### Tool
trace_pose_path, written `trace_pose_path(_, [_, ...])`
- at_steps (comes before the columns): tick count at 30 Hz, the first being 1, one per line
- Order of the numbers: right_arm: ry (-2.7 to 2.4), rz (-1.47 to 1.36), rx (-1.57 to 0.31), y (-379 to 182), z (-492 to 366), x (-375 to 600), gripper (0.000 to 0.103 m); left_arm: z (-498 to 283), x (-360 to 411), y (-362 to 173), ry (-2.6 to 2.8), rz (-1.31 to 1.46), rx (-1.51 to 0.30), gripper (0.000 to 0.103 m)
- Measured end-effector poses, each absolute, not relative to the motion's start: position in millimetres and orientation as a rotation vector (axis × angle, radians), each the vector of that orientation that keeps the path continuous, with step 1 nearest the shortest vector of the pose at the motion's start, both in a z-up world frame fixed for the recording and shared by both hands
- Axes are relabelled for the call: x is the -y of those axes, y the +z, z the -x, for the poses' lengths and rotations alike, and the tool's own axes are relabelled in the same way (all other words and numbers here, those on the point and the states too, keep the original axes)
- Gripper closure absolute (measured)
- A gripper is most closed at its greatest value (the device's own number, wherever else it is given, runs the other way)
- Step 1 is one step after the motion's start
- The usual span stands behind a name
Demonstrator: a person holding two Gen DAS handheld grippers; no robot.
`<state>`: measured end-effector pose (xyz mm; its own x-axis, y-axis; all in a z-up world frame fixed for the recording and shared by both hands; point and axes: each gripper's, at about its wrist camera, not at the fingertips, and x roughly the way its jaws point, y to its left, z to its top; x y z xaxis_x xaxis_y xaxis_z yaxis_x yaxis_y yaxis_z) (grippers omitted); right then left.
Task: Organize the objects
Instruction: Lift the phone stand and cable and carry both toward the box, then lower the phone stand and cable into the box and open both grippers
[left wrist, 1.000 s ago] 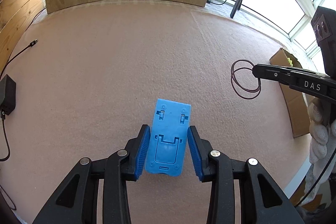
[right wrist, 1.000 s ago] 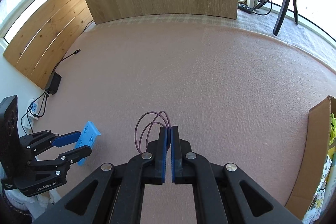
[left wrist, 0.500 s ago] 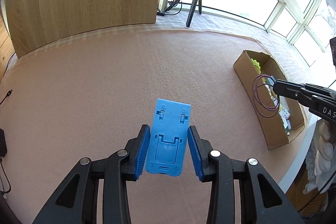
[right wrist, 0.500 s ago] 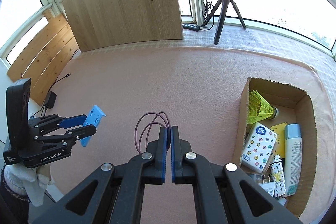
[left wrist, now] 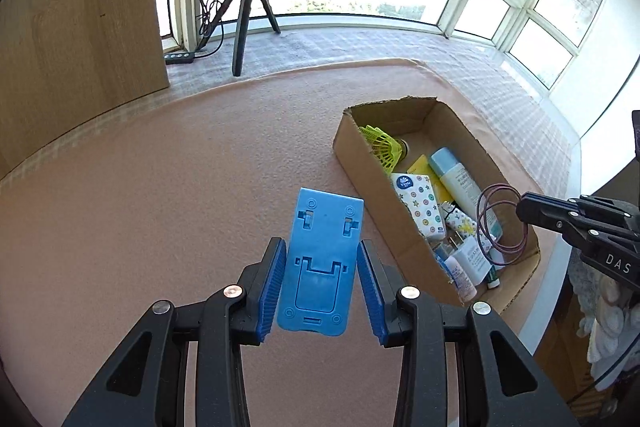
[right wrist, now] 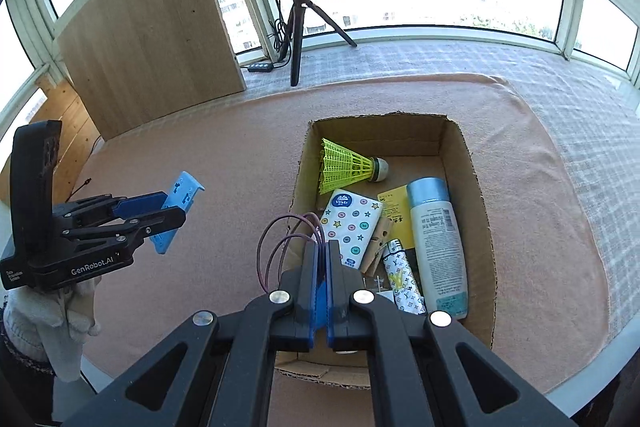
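Observation:
My left gripper [left wrist: 322, 263] is shut on a blue plastic phone stand [left wrist: 320, 259], held above the pink cloth, left of the cardboard box [left wrist: 380, 187]. The right wrist view shows the same phone stand [right wrist: 178, 203] in that left gripper [right wrist: 168, 213] at the left. My right gripper [right wrist: 322, 251] is shut on a loop of thin purple cord [right wrist: 280, 239], hanging over the near left corner of the cardboard box [right wrist: 480, 211]. From the left wrist view the purple cord [left wrist: 500, 223] dangles from the right gripper [left wrist: 524, 209] over the box's near end.
The box holds a yellow shuttlecock [right wrist: 348, 167], a tissue pack [right wrist: 352, 223], a pale bottle [right wrist: 436, 243] and several small items. A ring light on a tripod [right wrist: 298, 27] and a wooden board [right wrist: 152, 31] stand behind. The table edge runs close on the near side.
Both grippers have swung to the right with their loads, from the bare pink cloth to the cardboard box. The right gripper with the cord now hangs over the box.

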<state>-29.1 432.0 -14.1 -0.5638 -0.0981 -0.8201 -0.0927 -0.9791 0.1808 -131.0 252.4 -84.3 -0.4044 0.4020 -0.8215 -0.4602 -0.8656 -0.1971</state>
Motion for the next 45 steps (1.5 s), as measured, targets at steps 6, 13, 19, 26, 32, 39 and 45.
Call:
trace_pose_path(6, [-2.773, -1.504, 0.372, -23, 16, -459, 0.1, 136, -305, -87, 2.216, 1.288, -0.131, 0.063])
trace_pose_path(13, [-2.774, -1.518, 0.403, -29, 8, -478, 0.1, 142, -349, -87, 2.183, 1.272, -0.181, 0.063])
trace_pose_path(19, [-2.754, -1.519, 0.431, -32, 4, -489, 0.099, 147, -372, -87, 2.169, 1.259, -0.209, 0.062])
trace_pose_path(26, [-2.769, -1.466, 0.403, -28, 1, -491, 0.037, 148, -385, -83, 2.195, 1.228, -0.222, 0.026])
trace_pose_path(32, [-2.762, -1.481, 0.395, -30, 2, -492, 0.037, 150, -383, -86, 2.199, 1.249, -0.22, 0.026])
trace_pose_path(39, [-2.77, -1.488, 0.426, -31, 3, -494, 0.037, 148, -372, -82, 2.216, 1.248, -0.204, 0.026])
trace_pose_path(45, [-2.777, -1.486, 0.406, -27, 4, -487, 0.037, 143, -359, -76, 2.231, 1.241, -0.197, 0.026])
